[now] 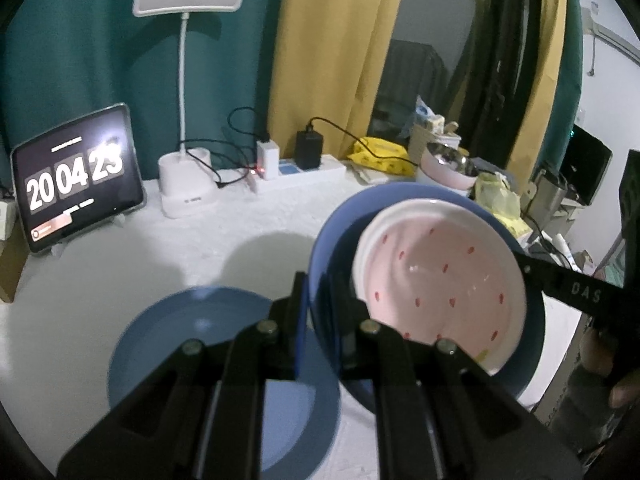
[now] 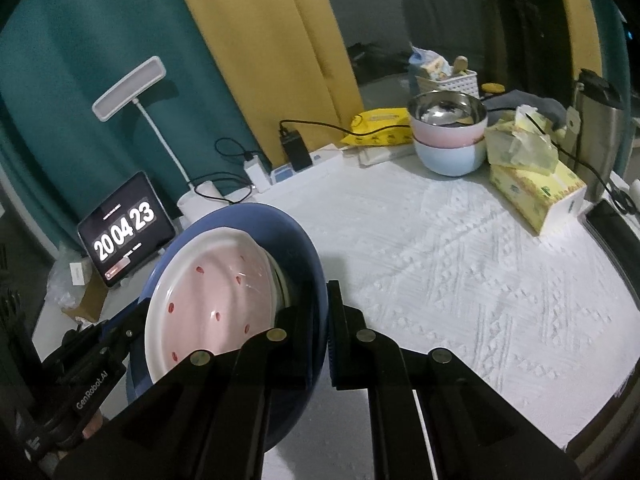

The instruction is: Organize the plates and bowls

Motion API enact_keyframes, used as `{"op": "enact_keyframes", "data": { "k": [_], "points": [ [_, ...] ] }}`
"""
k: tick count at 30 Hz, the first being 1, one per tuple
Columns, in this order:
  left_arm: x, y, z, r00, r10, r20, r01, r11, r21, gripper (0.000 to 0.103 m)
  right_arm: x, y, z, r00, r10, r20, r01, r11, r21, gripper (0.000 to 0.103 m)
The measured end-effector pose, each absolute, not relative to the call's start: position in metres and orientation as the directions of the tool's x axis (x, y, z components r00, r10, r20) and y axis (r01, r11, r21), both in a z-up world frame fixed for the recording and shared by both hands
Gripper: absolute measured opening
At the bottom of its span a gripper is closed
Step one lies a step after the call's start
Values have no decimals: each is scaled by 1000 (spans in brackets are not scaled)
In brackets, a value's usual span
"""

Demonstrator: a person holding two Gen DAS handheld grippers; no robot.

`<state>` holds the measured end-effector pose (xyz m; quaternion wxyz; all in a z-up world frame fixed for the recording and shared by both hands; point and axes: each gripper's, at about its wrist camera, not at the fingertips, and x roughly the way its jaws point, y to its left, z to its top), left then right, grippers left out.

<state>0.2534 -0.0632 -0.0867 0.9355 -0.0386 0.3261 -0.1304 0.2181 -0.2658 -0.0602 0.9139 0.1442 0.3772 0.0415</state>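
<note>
A blue bowl [image 1: 332,240] is held in the air, tilted, with a pink bowl with red specks [image 1: 440,276] nested inside it. My left gripper [image 1: 320,304] is shut on the blue bowl's near rim. My right gripper [image 2: 318,312] is shut on the opposite rim of the blue bowl [image 2: 280,220], with the pink bowl [image 2: 216,292] beside its left finger. The right gripper also shows as a black bar in the left wrist view [image 1: 576,288]. A blue plate [image 1: 192,328] lies flat on the white tablecloth below my left gripper.
At the back stand a tablet clock [image 1: 76,176], a white desk lamp [image 1: 184,184] and a power strip with chargers [image 1: 296,172]. Stacked pink and pale blue bowls with a steel one on top [image 2: 450,136], a tissue box [image 2: 536,192] and a steel flask [image 2: 600,136] sit at the right.
</note>
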Motion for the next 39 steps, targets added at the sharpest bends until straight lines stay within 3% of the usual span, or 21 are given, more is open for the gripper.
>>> {"op": "enact_keyframes", "data": {
  "k": [21,39],
  "points": [
    [251,4,-81,790,-204,-579,118,976,-182,8,239,-202,-56,687,255,-681,-66,954,291,7],
    [251,65,-108,770,-146,-621,18,978,-208,8,262,-142,-79,611,295,-735,-124,952,279,7]
  ]
}}
